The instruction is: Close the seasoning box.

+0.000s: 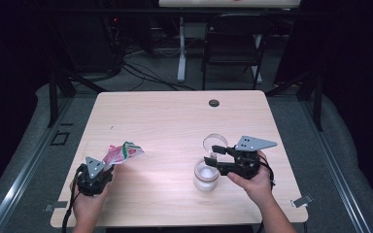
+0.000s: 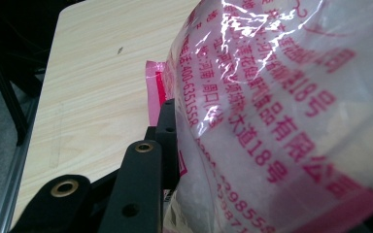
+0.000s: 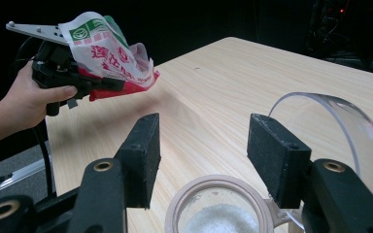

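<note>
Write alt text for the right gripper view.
Open right claw hovers over a white-filled jar, its clear lid hinged open. Beyond, the left claw grips a red-printed plastic bag above the wooden table.

Overhead cam; gripper cams (close-up).
</note>
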`<state>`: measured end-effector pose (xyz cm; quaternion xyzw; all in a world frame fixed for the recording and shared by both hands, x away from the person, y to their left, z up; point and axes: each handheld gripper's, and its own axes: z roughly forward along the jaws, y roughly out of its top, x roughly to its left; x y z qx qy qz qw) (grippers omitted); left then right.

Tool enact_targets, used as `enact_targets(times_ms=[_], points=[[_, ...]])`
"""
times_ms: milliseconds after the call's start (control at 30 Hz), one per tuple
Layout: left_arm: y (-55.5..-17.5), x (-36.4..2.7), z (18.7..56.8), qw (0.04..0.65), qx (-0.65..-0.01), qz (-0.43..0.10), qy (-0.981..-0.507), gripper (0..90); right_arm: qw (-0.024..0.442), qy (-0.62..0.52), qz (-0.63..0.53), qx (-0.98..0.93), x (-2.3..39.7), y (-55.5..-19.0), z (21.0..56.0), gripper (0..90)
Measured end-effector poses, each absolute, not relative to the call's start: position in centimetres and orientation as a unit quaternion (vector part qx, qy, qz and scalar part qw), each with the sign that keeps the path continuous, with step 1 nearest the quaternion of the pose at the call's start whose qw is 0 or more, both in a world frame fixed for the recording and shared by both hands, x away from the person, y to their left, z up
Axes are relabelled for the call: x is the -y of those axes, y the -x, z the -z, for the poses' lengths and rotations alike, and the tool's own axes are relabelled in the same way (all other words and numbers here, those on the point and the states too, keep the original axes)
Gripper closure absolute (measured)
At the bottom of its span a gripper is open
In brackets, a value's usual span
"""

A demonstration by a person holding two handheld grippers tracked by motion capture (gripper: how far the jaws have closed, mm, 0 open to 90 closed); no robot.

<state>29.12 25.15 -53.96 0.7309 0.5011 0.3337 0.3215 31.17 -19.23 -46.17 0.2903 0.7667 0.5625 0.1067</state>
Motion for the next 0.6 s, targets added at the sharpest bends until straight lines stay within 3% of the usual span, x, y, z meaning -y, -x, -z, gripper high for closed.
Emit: enact_targets(times_ms=[600], points=[[-29.7, -26.6, 55.5, 0.326, -0.548, -0.304, -0.708, 71.2, 0.106, -0.289, -0.565, -0.766, 19.2, -31.2, 46.2, 46.1]])
